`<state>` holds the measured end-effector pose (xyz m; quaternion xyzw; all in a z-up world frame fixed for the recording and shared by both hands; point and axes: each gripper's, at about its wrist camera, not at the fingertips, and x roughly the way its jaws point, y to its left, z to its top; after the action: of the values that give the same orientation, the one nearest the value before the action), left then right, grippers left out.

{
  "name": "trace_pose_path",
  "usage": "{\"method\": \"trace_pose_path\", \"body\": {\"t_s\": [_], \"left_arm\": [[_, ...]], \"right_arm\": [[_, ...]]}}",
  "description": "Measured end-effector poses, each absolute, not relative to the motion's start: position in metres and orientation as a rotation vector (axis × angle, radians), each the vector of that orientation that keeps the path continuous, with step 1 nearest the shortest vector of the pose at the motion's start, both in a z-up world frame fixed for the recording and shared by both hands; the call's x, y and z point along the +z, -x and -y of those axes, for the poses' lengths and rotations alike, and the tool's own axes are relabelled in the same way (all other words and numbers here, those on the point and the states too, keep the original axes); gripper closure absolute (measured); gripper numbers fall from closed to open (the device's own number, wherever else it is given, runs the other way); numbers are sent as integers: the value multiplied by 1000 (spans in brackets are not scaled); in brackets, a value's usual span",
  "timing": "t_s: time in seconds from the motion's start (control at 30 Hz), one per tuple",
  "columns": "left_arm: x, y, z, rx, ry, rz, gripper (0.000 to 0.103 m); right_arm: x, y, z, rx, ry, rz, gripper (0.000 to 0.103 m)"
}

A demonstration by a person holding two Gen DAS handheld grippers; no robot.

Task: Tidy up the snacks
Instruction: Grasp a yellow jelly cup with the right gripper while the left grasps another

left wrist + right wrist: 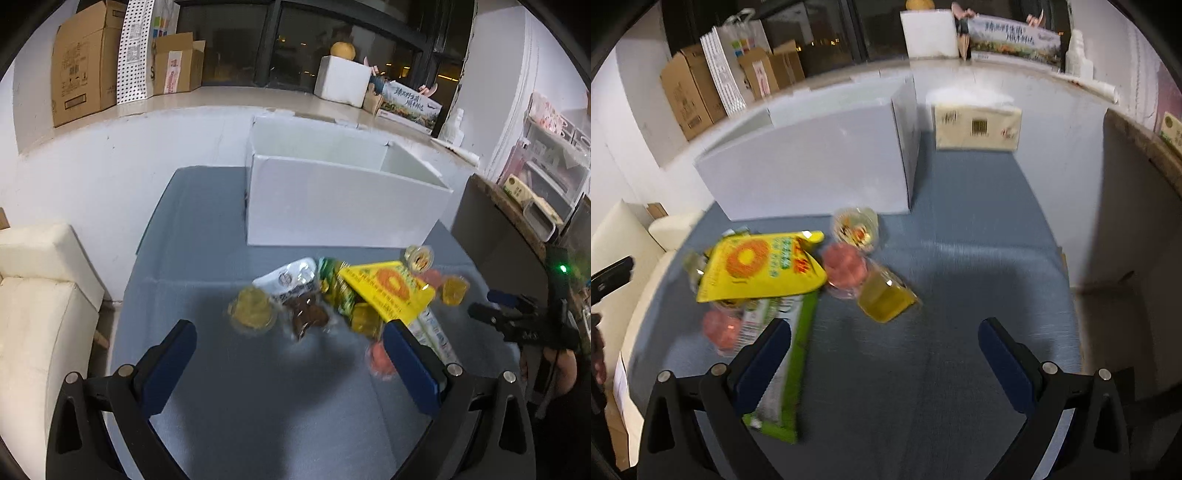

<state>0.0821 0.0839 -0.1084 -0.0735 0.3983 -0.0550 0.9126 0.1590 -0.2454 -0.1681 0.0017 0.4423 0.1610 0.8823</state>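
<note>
Both tools hang above the near part of the blue-grey table (979,229) with nothing in them: the left gripper (290,345) has its jaws spread wide, and so does the right gripper (884,345). The snacks lie in a loose heap in the middle of the table, just in front of the white box (343,206), which stands open-topped at the far edge and shows nothing inside from here.

The heap is a yellow packet (762,266) lying on top of a long green packet (790,354), a dark green packet (334,291) and a white pouch (286,277) beside them, plus several small jelly cups, some yellow and some pink. A yellow jelly cup (886,295) lies on its side at the right of the heap, free of the packets and straight ahead of the right gripper; another yellow cup (251,308) sits clear on the left side, ahead of the left one.

The step looks like a first pick, likely for the box. Best to start with those loose outer cups, not the stacked packets: come down square over one cup, close across its round wall below the rim, gently, since thin plastic may buckle or squirt out. Lift clear before crossing the box wall. Take the yellow packet by an edge later
</note>
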Motion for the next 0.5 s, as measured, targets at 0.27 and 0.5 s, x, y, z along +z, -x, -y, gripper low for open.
{"method": "trace_pose_path", "body": {"t_s": [0.27,0.5], "left_arm": [[-117,-78,-95,-87,175,-838,0],[-132,-88,-100,-74,179,-871,0]], "right_arm": [[-185,-188,242,333,-16,-948,20],[-183,-188,243,330,-34,-951,53]]}}
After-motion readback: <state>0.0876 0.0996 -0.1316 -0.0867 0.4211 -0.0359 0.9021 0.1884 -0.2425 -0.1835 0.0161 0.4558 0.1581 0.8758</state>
